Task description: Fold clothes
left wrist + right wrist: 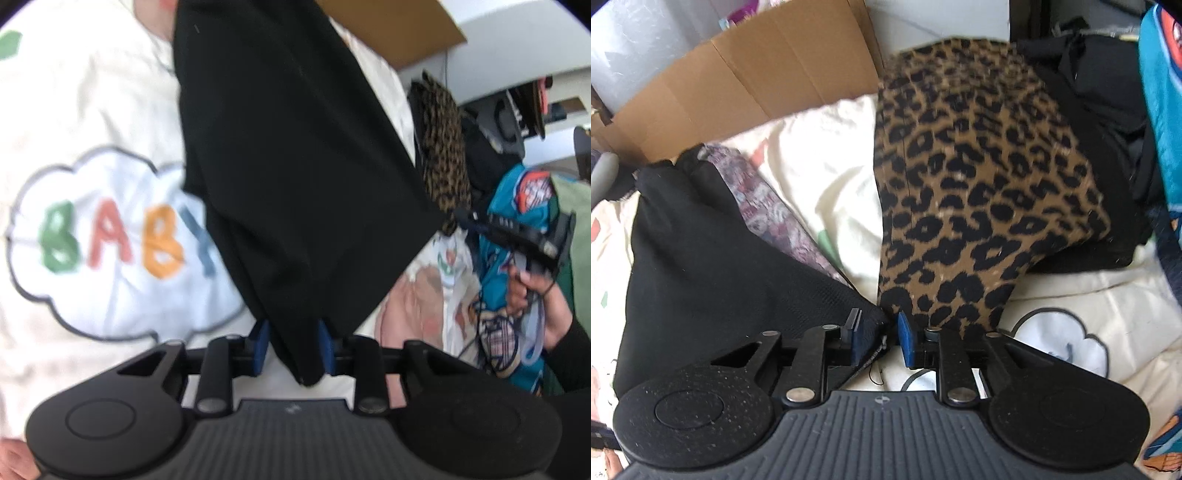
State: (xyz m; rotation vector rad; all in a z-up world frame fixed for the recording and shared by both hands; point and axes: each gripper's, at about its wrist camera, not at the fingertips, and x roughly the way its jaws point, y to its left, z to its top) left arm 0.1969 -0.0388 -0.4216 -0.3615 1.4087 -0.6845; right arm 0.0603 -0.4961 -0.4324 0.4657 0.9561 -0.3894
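The black garment lies on the bed beside the BABY cloud print; both grippers' jaws stand narrowly parted around its corners, not pinching; best withdraw straight, without dragging the fold.

Both cams sit right behind the jaws of their own hand-held gripper, angled steeply down at the bed and really close to the fabric. The left wrist view looks along the left hand-held gripper over the cream blanket, with the right hand-held gripper showing at its right edge. The right wrist view looks past the right hand-held gripper toward the far cardboard box. Shared stuff: black garment, leopard-print garment, blanket, box.
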